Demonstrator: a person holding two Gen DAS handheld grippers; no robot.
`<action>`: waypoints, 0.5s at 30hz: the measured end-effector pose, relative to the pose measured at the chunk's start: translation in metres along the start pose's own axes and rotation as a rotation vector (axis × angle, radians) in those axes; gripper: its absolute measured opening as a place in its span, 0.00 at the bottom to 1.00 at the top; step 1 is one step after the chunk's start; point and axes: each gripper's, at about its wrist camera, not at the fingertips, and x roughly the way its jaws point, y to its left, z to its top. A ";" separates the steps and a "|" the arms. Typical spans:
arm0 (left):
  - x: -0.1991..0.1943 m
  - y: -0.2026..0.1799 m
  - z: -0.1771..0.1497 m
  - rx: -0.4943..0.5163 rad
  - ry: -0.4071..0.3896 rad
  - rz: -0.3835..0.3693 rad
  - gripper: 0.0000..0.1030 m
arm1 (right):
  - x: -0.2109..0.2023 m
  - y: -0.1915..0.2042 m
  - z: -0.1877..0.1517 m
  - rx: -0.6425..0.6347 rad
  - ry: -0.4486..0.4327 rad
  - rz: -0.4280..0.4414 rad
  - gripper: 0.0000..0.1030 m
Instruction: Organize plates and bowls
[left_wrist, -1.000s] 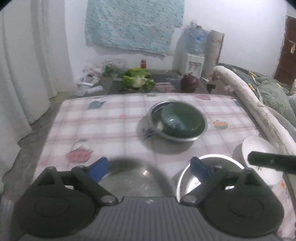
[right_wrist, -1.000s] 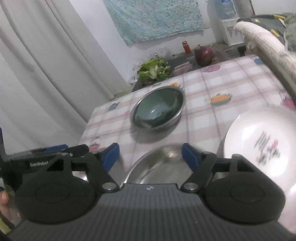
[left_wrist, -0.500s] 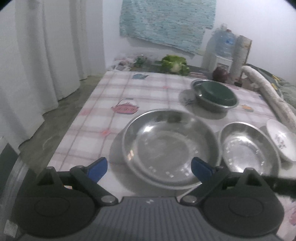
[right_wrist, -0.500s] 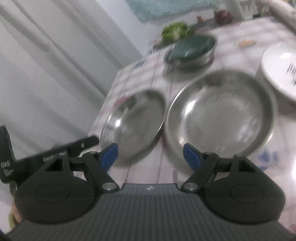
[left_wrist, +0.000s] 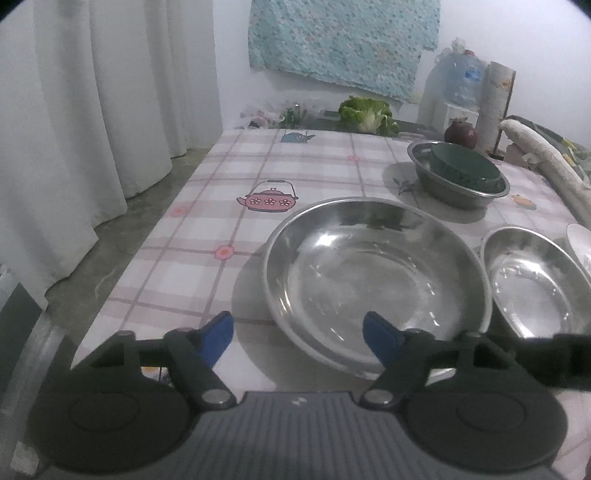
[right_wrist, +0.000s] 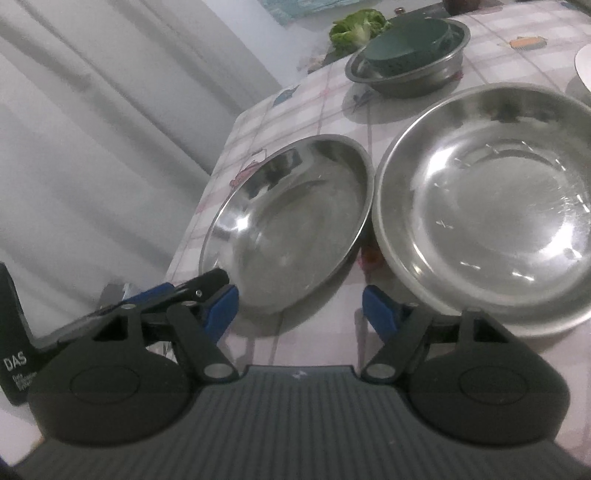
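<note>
Both grippers dropped toward the table's near edge, left gripper (left_wrist: 297, 334) and right gripper (right_wrist: 299, 304) narrowing, half-open, empty. Approach step; next, likely straddle a pan (left_wrist: 373, 273) rim.

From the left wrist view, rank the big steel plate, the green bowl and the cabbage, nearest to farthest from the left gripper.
1. Big steel plate, directly ahead of the left gripper.
2. Green bowl, farther back right, nested in a steel basin.
3. Cabbage, beyond the table's far edge.
</note>
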 end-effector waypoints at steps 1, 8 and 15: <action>0.003 0.000 0.001 0.005 0.004 -0.001 0.66 | 0.001 0.000 0.001 0.003 -0.007 0.003 0.64; 0.015 0.003 0.002 0.020 0.039 0.009 0.43 | 0.009 0.001 0.003 0.005 -0.022 -0.014 0.52; 0.018 0.009 -0.001 -0.006 0.067 0.003 0.21 | 0.006 -0.005 0.002 0.027 -0.046 -0.045 0.41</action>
